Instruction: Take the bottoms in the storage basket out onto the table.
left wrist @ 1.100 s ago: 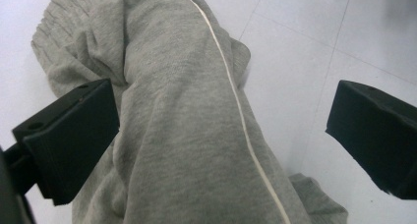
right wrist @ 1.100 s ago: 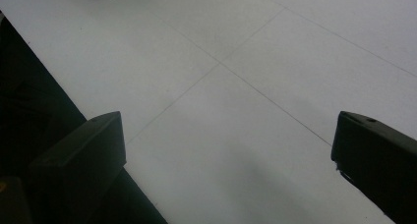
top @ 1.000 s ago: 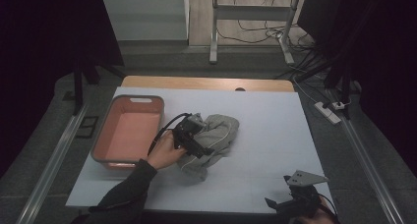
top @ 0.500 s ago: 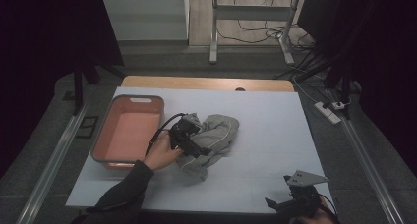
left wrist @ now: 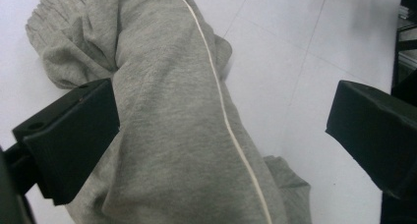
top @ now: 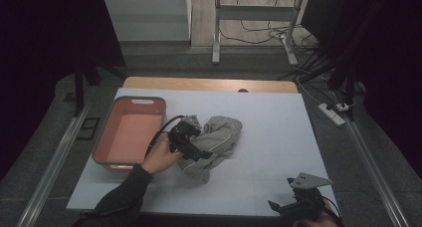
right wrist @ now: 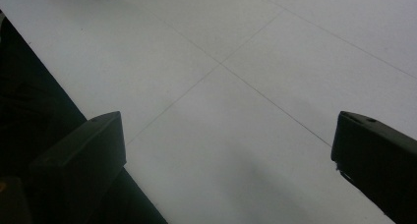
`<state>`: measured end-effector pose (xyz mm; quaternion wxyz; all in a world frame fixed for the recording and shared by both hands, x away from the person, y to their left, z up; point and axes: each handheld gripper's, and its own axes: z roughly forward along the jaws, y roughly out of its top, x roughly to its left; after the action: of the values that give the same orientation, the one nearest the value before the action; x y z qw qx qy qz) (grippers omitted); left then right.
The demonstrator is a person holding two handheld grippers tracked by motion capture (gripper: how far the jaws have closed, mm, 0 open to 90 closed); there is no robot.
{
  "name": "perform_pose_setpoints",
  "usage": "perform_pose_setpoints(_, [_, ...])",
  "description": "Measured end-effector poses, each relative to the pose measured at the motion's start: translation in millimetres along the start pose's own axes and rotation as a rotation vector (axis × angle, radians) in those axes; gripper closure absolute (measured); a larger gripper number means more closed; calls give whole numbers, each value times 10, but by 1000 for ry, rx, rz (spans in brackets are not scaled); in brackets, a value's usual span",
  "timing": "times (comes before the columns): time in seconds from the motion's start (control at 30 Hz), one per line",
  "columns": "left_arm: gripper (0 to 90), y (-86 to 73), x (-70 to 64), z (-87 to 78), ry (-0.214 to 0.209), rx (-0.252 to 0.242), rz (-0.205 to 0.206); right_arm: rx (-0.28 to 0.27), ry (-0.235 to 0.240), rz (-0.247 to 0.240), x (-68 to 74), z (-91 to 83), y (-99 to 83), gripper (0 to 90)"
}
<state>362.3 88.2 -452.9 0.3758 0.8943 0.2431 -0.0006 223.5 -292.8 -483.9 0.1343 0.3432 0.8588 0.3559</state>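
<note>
Left tongs (left wrist: 221,135) gape wide over grey garment (left wrist: 182,126).

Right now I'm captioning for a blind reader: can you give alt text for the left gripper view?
A grey garment with a thin white stripe lies bunched on a white table, between the open left tongs. One jaw touches the cloth; the other stands clear over bare table.
</note>
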Motion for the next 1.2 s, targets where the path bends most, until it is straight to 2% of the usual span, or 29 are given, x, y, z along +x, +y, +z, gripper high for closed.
perform_pose_setpoints(0.47, [0,-74,-47,-146,-21,-25,-14,0,-7,4,0,1,1,2])
perform_pose_setpoints(0.7, [0,-102,-89,-179,-14,-24,-8,-12,-15,29,-17,-11,-4,2])
perform_pose_setpoints(0.97, [0,-151,-111,-255,-12,-32,-15,-16,-15,34,-20,-14,-5,2])
perform_pose_setpoints(1.03, [5,-167,-119,-280,4,-39,-14,-17,-16,34,-20,-14,-5,2])
perform_pose_setpoints(1.2, [9,-199,-113,-331,-17,-55,-26,-16,-17,34,-19,-13,-4,2])
